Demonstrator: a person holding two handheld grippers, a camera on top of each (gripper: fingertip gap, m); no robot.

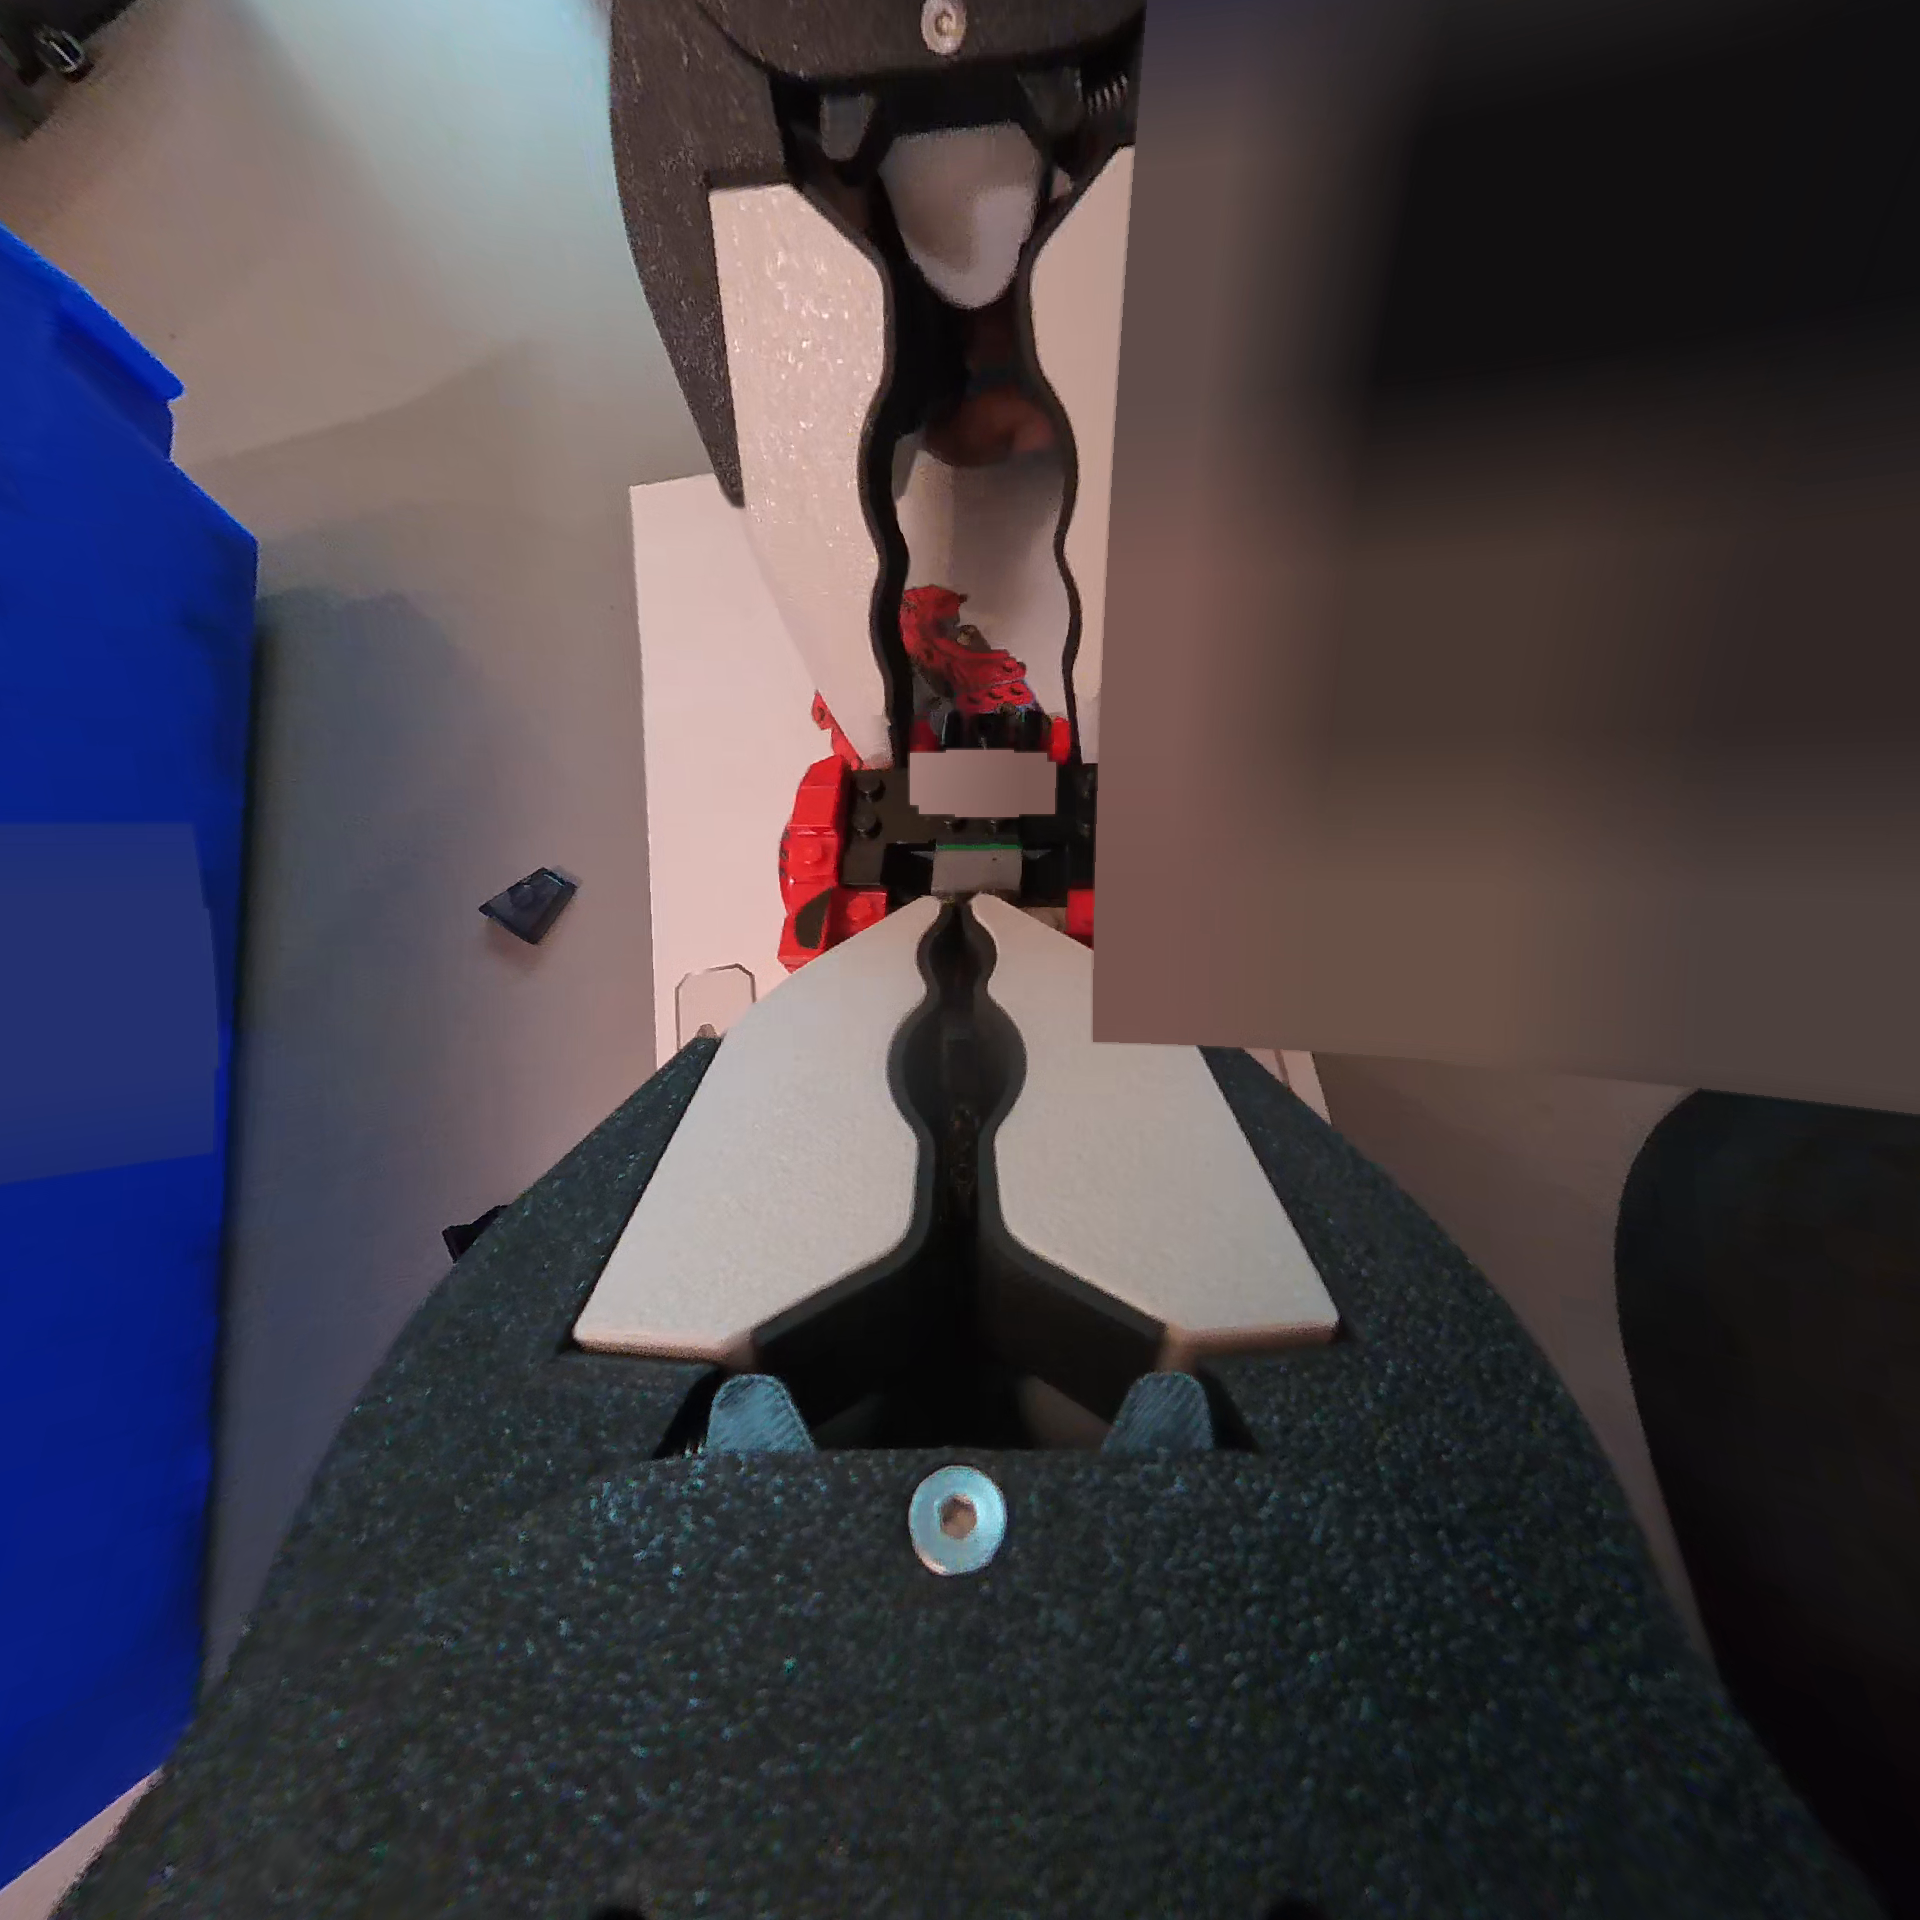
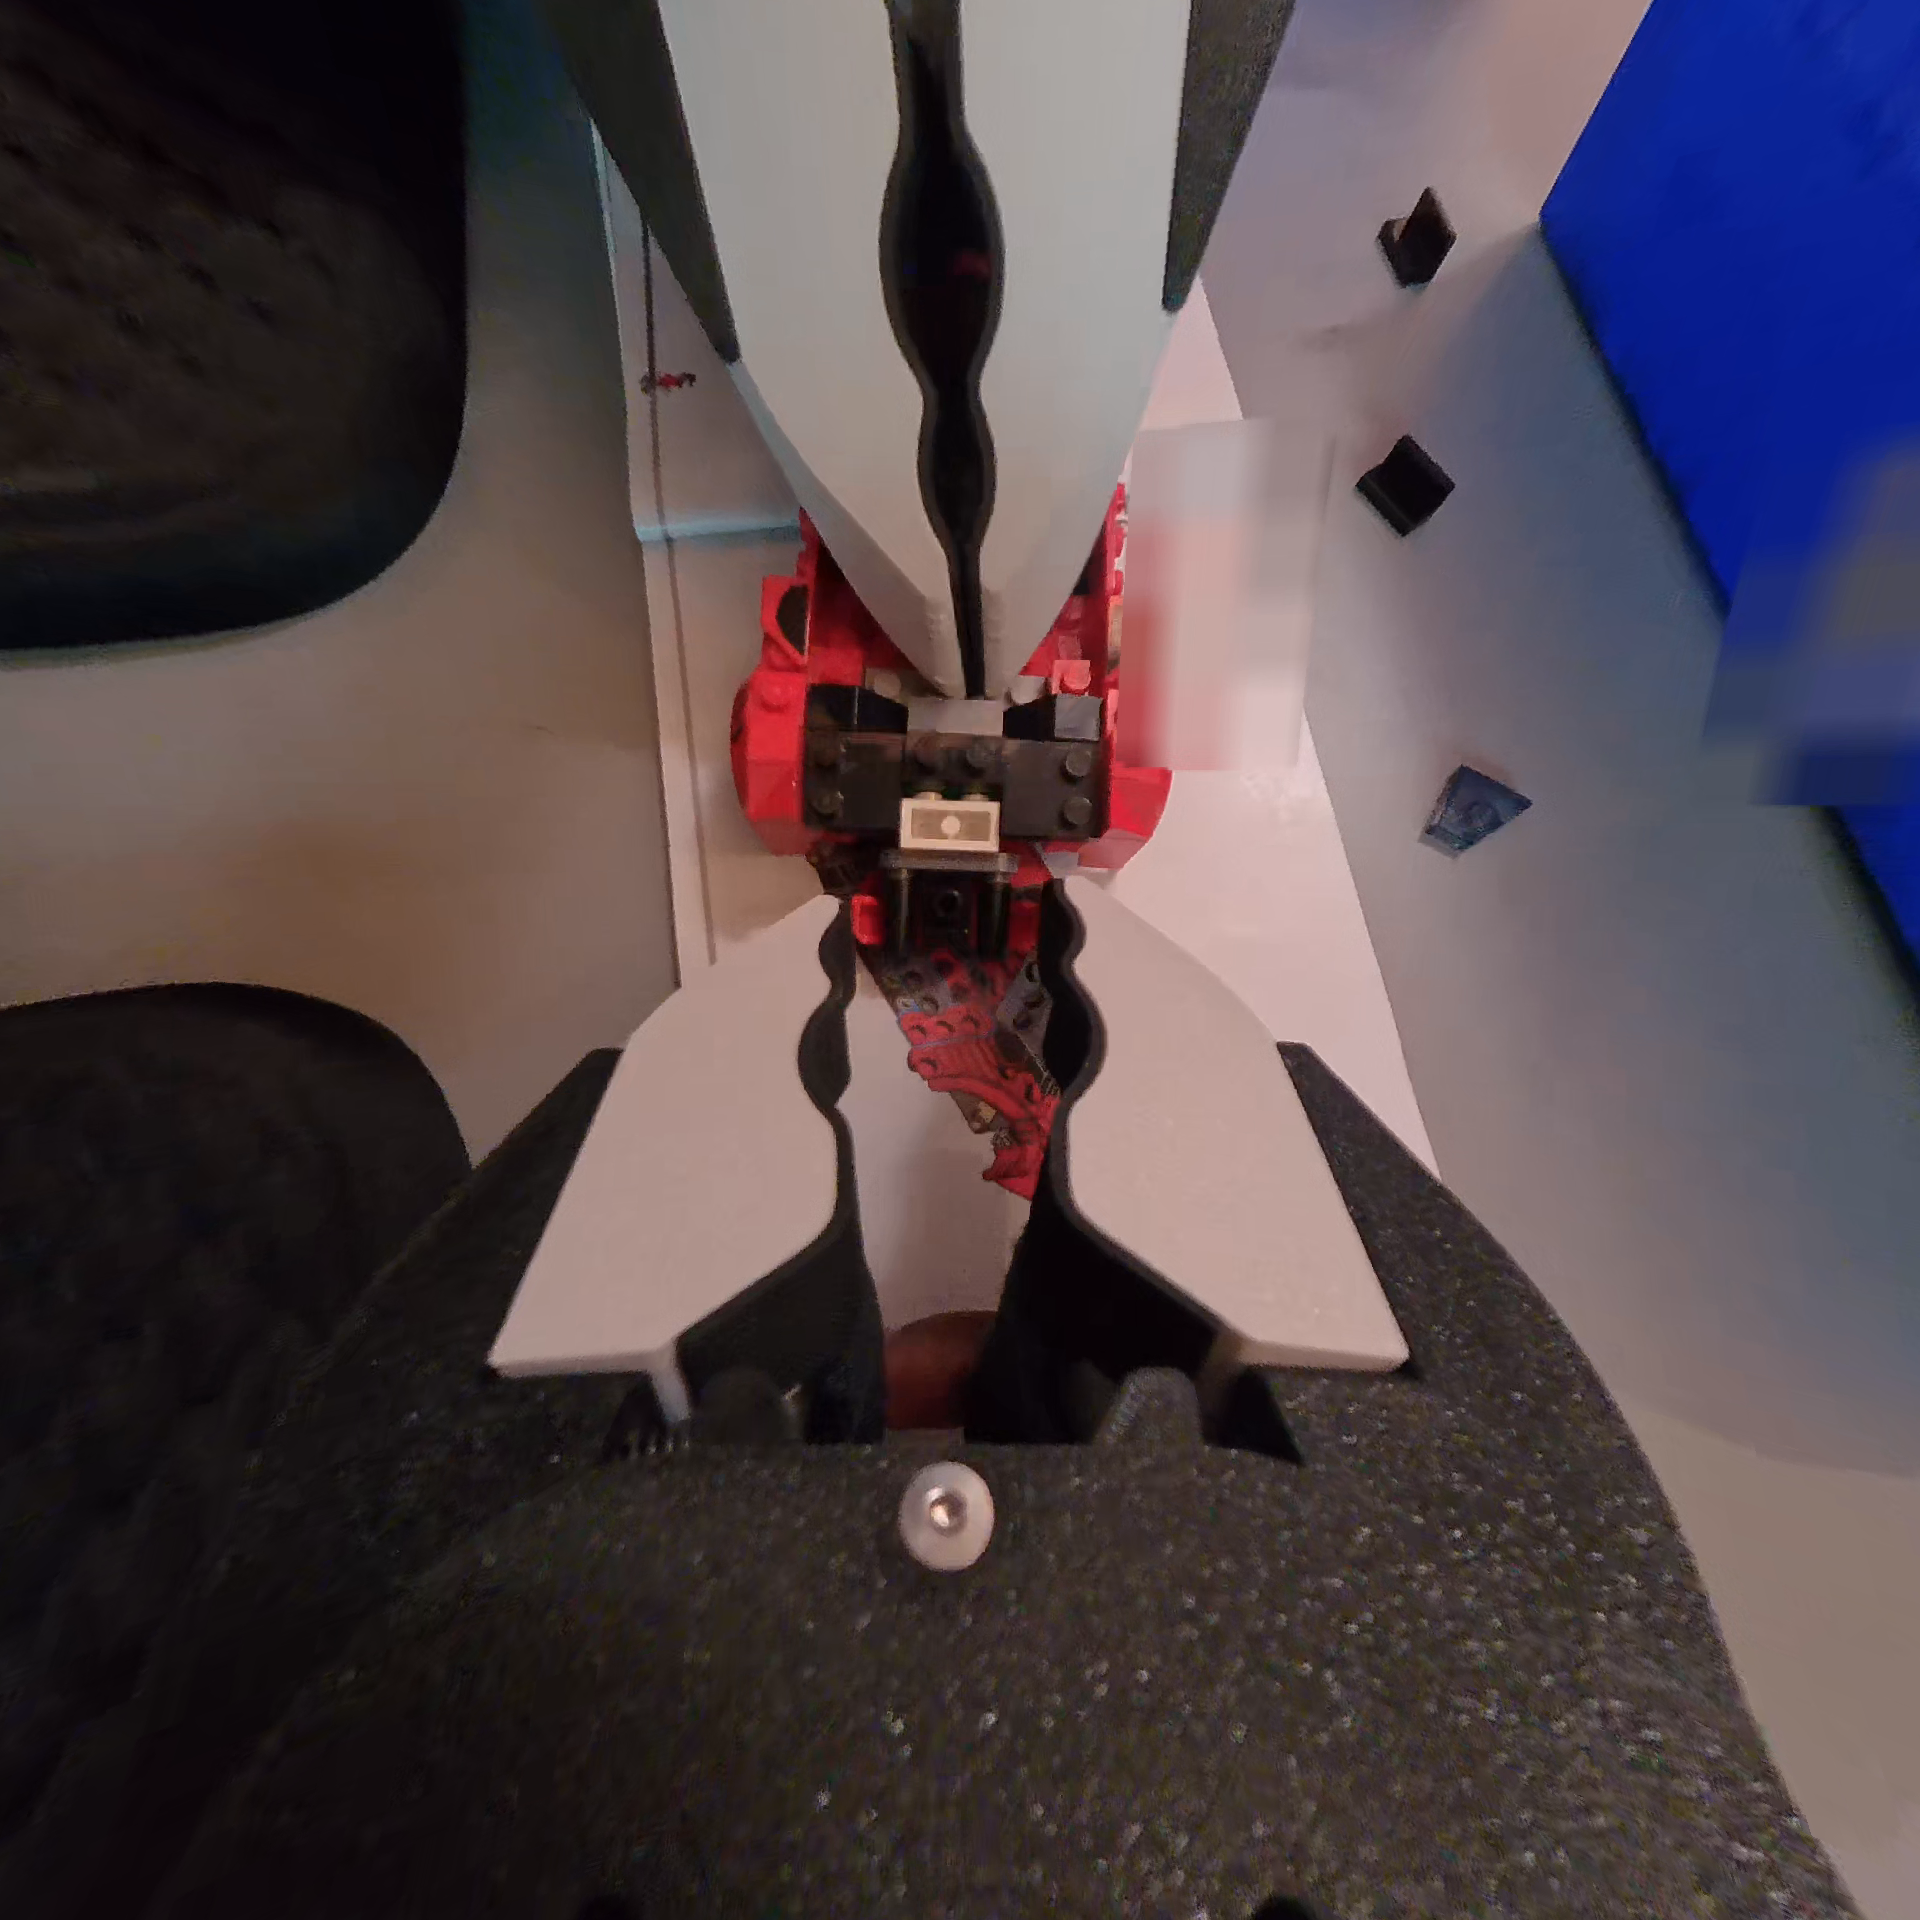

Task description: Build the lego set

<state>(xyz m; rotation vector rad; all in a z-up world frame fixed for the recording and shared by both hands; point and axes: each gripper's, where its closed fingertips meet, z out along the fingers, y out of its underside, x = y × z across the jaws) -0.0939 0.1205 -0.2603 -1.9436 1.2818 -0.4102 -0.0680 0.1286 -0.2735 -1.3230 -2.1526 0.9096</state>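
Red-and-black lego model (image 2: 951, 769) carries one white stud plate (image 2: 950, 826). Right gripper (image 2: 951, 925) grasps the model; left gripper (image 1: 954, 914) is clenched at its grey piece (image 1: 971, 868). Three dark loose bricks (image 2: 1405, 483) lie nearby.

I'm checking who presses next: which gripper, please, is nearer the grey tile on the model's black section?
Left. The left gripper's closed tips meet the grey tile; the right gripper clasps the lego model from the opposite side.

Plain white worktable (image 2: 1558, 1039), blue storage bin (image 1: 104, 831): looks like lab bench.
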